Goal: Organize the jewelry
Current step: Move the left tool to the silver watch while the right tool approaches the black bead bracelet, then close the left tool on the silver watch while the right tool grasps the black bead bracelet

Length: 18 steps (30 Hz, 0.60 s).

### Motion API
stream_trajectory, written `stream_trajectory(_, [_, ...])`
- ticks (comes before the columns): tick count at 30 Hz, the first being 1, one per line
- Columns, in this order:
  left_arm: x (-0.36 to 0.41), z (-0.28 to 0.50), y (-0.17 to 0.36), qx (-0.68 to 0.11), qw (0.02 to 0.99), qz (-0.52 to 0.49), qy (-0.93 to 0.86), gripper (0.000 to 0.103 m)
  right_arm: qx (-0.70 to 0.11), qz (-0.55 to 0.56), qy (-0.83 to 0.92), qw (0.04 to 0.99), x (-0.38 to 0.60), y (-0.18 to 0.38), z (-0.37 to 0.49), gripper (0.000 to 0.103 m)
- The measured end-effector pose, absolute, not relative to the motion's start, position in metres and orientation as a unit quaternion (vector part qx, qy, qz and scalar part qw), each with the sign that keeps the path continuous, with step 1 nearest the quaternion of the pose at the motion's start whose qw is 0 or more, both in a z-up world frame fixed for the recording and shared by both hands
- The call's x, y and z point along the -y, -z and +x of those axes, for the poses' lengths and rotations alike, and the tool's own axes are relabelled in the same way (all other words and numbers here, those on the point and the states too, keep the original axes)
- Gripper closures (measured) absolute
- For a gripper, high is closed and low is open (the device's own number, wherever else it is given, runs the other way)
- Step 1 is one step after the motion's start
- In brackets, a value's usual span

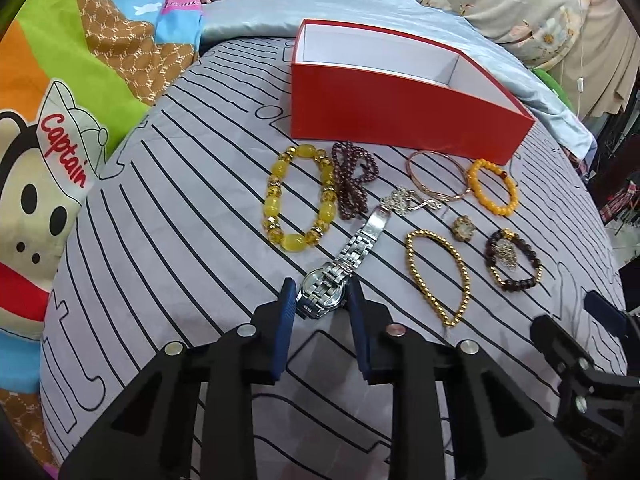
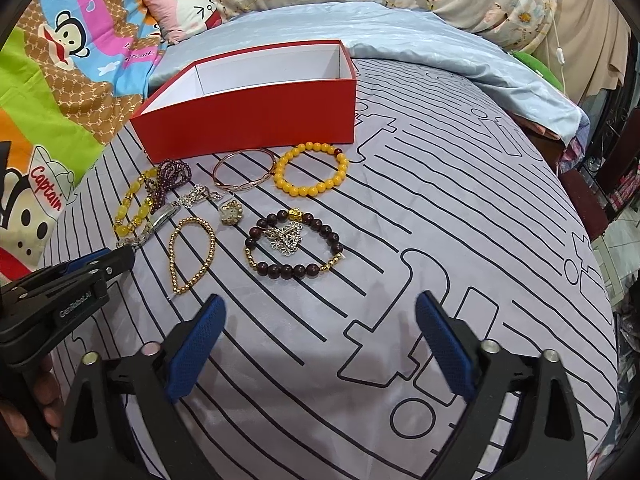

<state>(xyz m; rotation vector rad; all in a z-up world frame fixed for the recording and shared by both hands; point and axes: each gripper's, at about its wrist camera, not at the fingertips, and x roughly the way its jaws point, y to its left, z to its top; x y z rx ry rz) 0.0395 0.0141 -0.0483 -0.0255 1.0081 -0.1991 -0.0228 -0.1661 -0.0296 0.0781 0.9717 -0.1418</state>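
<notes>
Left wrist view, and the left gripper (image 1: 322, 300) is right down on the silver watch (image 1: 326, 290) at lower centre of the frame: the blue fingers (image 1: 285, 312) sit tight on either side of the watch case, clamping it, while the metal band (image 1: 360, 246) trails up and to the right across the striped bed sheet (image 1: 180, 240). Above it the jewelry is spread out: the big yellow bead bracelet (image 1: 298, 196) at centre left, a dark red bead strand (image 1: 354, 182) just beside it, a small silver chain piece (image 1: 404, 200) near the band's end, the thin rose-gold bangle (image 1: 438, 176) and the small orange bead bracelet (image 1: 492, 188) touching it at the right. Lower right lie the gold bead loop (image 1: 438, 276), a little ring-like piece (image 1: 464, 230) and the dark brown bead bracelet (image 1: 514, 260) with a sparkly charm inside it. The red box (image 1: 400, 116) stands open and white inside at upper centre, nothing visible in it. Over to the right wrist view: the right gripper (image 2: 320, 340) hangs over bare sheet at the bottom of the frame, fingers (image 2: 196, 344) spread wide, nothing between them, the brown bracelet (image 2: 294, 246) just above. The left gripper (image 2: 116, 256) shows at the left edge, its tips at the watch.
</notes>
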Motion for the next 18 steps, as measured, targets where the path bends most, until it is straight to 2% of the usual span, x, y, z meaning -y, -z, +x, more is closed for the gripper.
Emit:
stream_trajectory(5, [-0.012, 0.034, 0.045, -0.485, 0.869, -0.016, 0.101, 0.078, -0.471, 0.055, 0.064, 0.878, 0.175, 0.033, -0.012, 0.033])
stream_trajectory(7, [-0.012, 0.034, 0.046, -0.487, 0.868, -0.015, 0.101, 0.078, -0.472, 0.057, 0.061, 0.878, 0.178, 0.034, -0.006, 0.045])
stream_trajectory(10, [-0.013, 0.034, 0.048, -0.491, 0.865, -0.018, 0.101, 0.078, -0.471, 0.055, 0.056, 0.879, 0.179, 0.034, 0.005, 0.056])
stream_trajectory(16, [-0.011, 0.034, 0.048, -0.491, 0.866, -0.014, 0.099, 0.078, -0.481, 0.061, 0.043, 0.873, 0.18, 0.043, 0.023, 0.078])
stream_trajectory(18, [-0.011, 0.034, 0.048, -0.491, 0.865, -0.015, 0.1, 0.078, -0.48, 0.057, 0.044, 0.874, 0.18, 0.044, 0.024, 0.082])
